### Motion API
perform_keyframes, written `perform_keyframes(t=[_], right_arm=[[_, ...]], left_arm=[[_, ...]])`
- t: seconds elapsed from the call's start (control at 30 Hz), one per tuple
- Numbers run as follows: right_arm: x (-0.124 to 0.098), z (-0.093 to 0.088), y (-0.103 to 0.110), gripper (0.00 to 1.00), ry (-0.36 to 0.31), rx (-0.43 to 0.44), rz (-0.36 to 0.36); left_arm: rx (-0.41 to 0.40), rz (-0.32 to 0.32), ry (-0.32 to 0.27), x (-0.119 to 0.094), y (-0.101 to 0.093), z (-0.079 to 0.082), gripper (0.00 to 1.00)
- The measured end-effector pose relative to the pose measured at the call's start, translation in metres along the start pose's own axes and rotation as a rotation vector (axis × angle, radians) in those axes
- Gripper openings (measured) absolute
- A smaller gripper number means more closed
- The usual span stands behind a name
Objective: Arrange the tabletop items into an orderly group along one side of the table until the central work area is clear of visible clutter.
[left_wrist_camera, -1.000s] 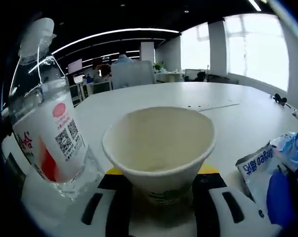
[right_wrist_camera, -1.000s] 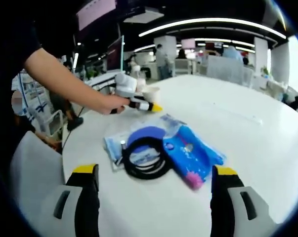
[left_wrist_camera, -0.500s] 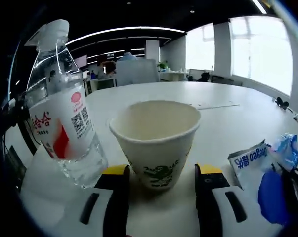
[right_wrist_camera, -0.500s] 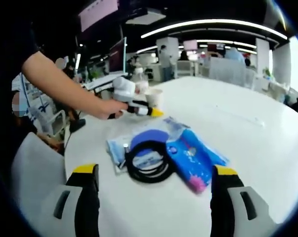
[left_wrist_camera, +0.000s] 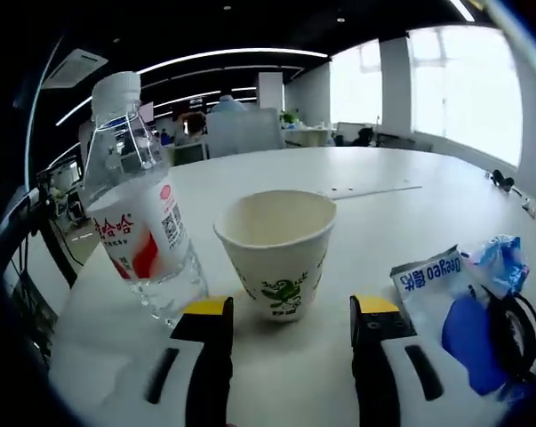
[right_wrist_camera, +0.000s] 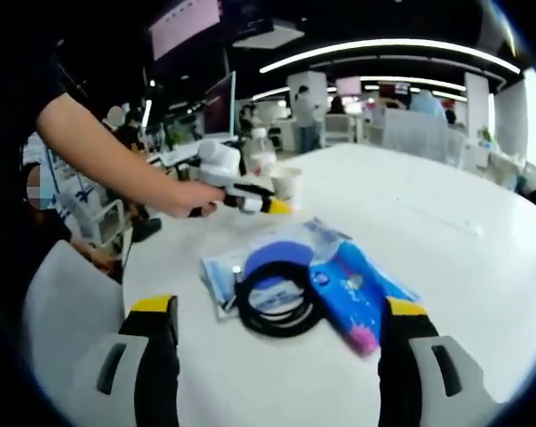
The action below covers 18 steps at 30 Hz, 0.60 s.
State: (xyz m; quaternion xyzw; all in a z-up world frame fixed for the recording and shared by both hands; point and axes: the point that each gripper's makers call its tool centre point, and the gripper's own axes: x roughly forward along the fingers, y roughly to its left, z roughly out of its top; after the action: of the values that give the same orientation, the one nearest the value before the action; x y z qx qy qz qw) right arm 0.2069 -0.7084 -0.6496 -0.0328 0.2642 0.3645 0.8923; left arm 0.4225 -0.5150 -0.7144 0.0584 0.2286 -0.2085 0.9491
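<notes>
A white paper cup (left_wrist_camera: 281,253) with a green print stands upright on the white table (left_wrist_camera: 401,213), just beyond the yellow tips of my left gripper (left_wrist_camera: 290,308), which is open and apart from it. Left of the cup stands a clear water bottle (left_wrist_camera: 139,227) with a red-and-white label. In the right gripper view, a hand holds the left gripper (right_wrist_camera: 272,206) by the cup (right_wrist_camera: 287,182) and bottle (right_wrist_camera: 263,158). My right gripper (right_wrist_camera: 278,308) is open above the table, with blue packets (right_wrist_camera: 348,285) and a black cable coil (right_wrist_camera: 276,302) ahead of its jaws.
The blue packets (left_wrist_camera: 463,298) and cable coil (left_wrist_camera: 516,325) lie to the right of the cup. A person's arm (right_wrist_camera: 108,147) reaches in from the left. The table edge (right_wrist_camera: 130,267) runs near the left; desks and chairs stand beyond it.
My left gripper has drawn back from the cup, which sat between its jaws and now stands free past the tips. The right gripper has hardly moved.
</notes>
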Motion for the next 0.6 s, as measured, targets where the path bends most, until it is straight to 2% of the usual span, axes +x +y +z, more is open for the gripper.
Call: perform_keyframes(t=[0.4,0.6], right_arm=[[-0.010,0.019,0.004,0.92,-0.059,-0.006,-0.002],[-0.014,0.026,0.010,0.92,-0.082,-0.017,-0.001]], left_arm=[[0.009,-0.024,0.002,-0.014,-0.002,0.010,0.54],[0.018,-0.032,-0.008,-0.031,-0.006,0.016,0.54]])
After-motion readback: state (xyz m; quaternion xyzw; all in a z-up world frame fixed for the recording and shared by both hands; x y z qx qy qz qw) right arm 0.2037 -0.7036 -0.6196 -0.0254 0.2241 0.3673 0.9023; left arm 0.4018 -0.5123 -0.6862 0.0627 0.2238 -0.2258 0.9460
